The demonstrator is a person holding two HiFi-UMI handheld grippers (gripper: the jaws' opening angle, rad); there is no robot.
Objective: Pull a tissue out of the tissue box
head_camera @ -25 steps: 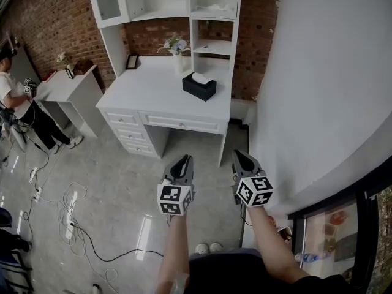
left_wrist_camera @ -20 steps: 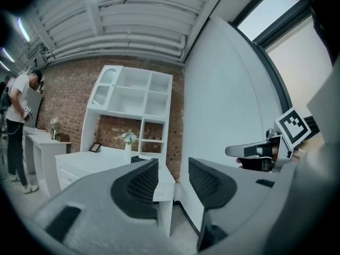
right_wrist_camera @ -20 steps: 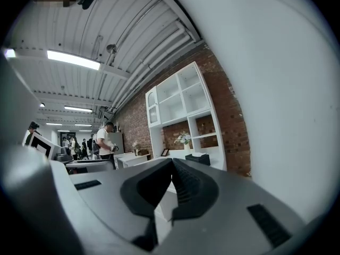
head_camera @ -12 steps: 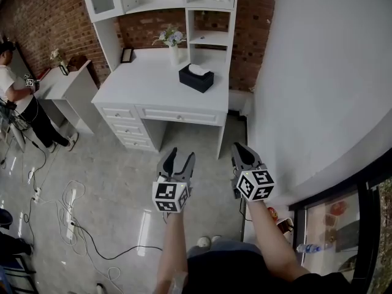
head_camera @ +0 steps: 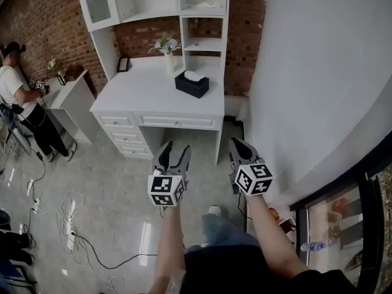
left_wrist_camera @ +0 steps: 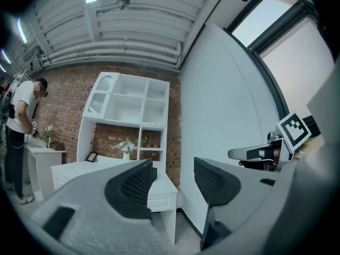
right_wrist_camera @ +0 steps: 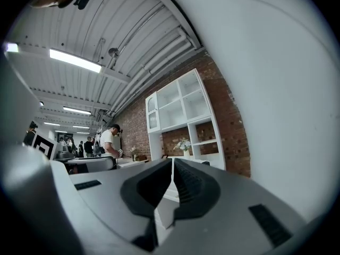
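A black tissue box (head_camera: 192, 84) with a white tissue sticking out of its top stands on the white desk (head_camera: 147, 94), near the desk's right end. Both grippers hang in the air over the floor, well short of the desk and pointing at it. My left gripper (head_camera: 172, 151) is open, its jaws having just been opening, with nothing between them; in the left gripper view (left_wrist_camera: 172, 180) the gap shows the desk's corner. My right gripper (head_camera: 239, 145) is shut and empty, its pads meeting in the right gripper view (right_wrist_camera: 172, 180).
A vase of flowers (head_camera: 166, 46) and a picture frame (head_camera: 123, 64) stand at the back of the desk under white shelves (head_camera: 202, 17). A white wall (head_camera: 318, 78) runs close on the right. A person (head_camera: 21, 97) stands at a side table (head_camera: 67, 97) to the left. Cables (head_camera: 67, 213) lie on the floor.
The left gripper's jaws have gone from shut to open and the gripper has risen a little. The view has shifted nearer the desk. The person at left has turned.
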